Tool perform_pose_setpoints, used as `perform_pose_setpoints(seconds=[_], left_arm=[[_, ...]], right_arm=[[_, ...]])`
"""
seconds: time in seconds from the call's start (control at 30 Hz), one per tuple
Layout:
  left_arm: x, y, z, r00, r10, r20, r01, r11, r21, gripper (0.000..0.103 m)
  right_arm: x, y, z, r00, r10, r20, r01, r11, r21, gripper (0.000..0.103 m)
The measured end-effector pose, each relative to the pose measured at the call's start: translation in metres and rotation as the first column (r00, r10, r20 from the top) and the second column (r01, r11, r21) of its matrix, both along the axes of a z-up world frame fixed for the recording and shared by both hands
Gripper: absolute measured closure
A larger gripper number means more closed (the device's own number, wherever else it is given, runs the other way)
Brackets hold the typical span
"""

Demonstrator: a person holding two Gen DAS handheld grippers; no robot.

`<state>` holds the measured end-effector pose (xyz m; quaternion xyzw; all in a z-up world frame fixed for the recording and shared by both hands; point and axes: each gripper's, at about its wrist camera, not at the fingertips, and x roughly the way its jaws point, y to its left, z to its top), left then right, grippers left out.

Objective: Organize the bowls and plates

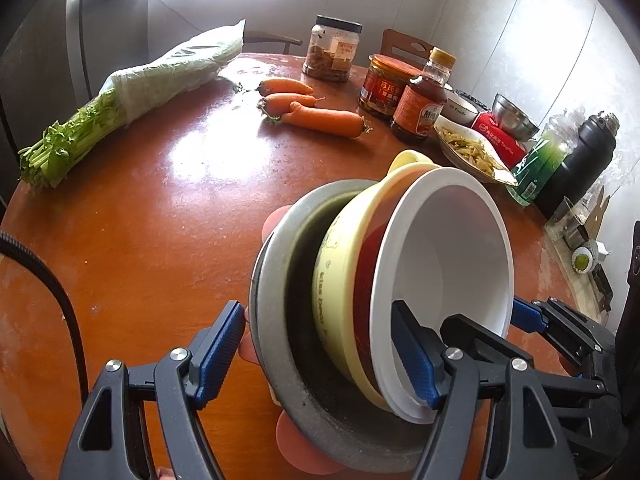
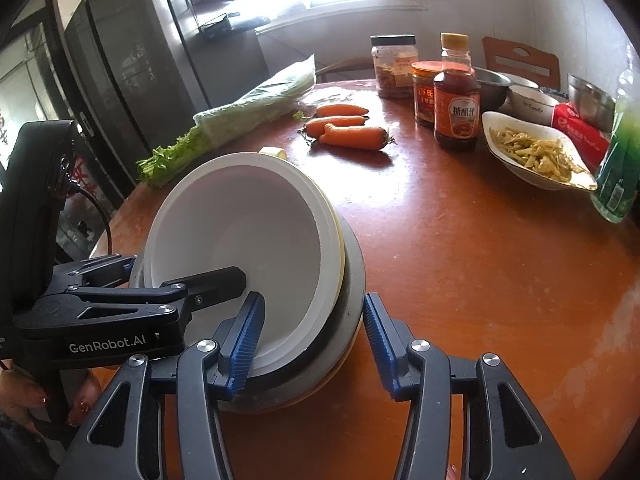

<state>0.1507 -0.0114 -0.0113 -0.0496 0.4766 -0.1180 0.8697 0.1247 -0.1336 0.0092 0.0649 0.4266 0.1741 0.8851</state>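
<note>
A nested stack stands tilted over the brown round table (image 1: pixel 160 220): a white bowl (image 1: pixel 448 248) (image 2: pixel 240 220) inside a red bowl (image 1: pixel 368 280), a yellow bowl (image 1: pixel 340 264) and a grey plate (image 1: pixel 280 240) (image 2: pixel 356 272), with a pink plate (image 1: pixel 296 444) underneath. My left gripper (image 1: pixel 324 352) (image 2: pixel 184 268) clamps one side, one pad outside the grey rim and one inside the white bowl. From the opposite side, my right gripper (image 2: pixel 312 340) (image 1: pixel 484 316) clamps the same way. Whether the stack rests on the table I cannot tell.
Behind the stack lie three carrots (image 1: pixel 316 114) and bagged celery (image 1: pixel 132 96). Jars (image 1: pixel 334 54), a sauce bottle (image 1: pixel 420 104), a dish of pickled vegetables (image 2: pixel 536 152), a steel bowl (image 1: pixel 514 118), a green bottle (image 2: pixel 618 168) and a black flask (image 1: pixel 576 164) crowd the right.
</note>
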Motion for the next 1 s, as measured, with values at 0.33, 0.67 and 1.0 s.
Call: perform_pose_setpoints(seconds=[0.33,0.67,1.0], left_arm=[[-0.008,0.006,0.006,0.998,0.031,0.059,-0.035,0.997,0.069,0.03],[-0.03,0.021,0.028,0.99,0.061,0.126,-0.066,0.997,0.035,0.024],[-0.072,0.035,0.049,0.972,0.09,0.218,-0.097,0.995,0.023,0.016]], right_arm=[[0.003,0.001,0.004,0.999,-0.035,0.0,0.035,0.999,-0.002,0.049],[-0.012,-0.003,0.029,0.992,-0.093,0.087,0.094,0.996,-0.007,0.038],[-0.051,0.01,0.048,0.98,-0.094,0.177,0.105,0.993,-0.055,0.032]])
